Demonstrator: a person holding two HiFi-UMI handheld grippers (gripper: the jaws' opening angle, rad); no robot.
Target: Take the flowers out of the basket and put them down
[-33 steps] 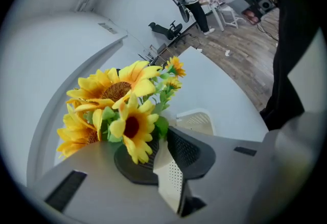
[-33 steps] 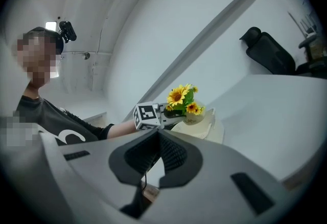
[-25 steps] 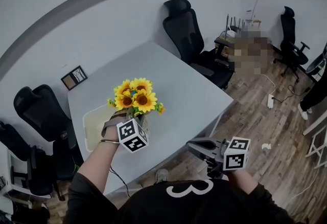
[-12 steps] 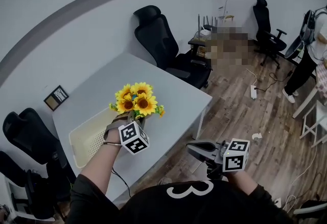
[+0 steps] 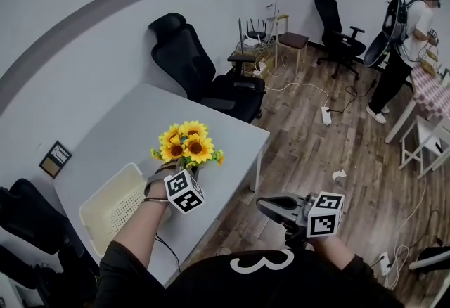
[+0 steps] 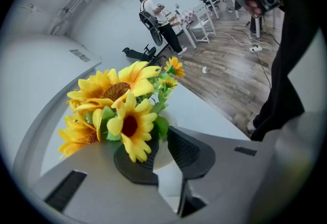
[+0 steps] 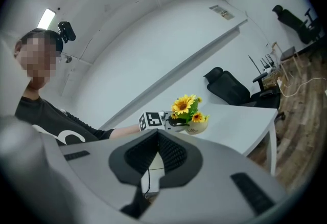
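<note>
A bunch of yellow sunflowers (image 5: 184, 145) stands in a small cream pot. My left gripper (image 5: 190, 170) is shut on the pot's rim and holds it low over the grey table (image 5: 140, 124), to the right of the cream basket (image 5: 105, 204). In the left gripper view the flowers (image 6: 115, 108) fill the left side, and the white pot (image 6: 161, 154) sits pinched between the dark pads. The right gripper view shows the flowers (image 7: 185, 105) and pot (image 7: 198, 127) close to the tabletop; whether they touch it is unclear. My right gripper (image 5: 265, 202) hangs off the table's front edge, shut and empty.
A black office chair (image 5: 190, 74) stands behind the table, another (image 5: 21, 215) at its left end. A low stand with a router (image 5: 249, 50), a power strip (image 5: 326, 115) on the wooden floor, a standing person (image 5: 404, 39) and white furniture (image 5: 422, 145) lie to the right.
My left gripper has carried the flowers off the basket's edge and rightward over the bare tabletop, a little lower. The head view has swung right. The right gripper stays shut.
</note>
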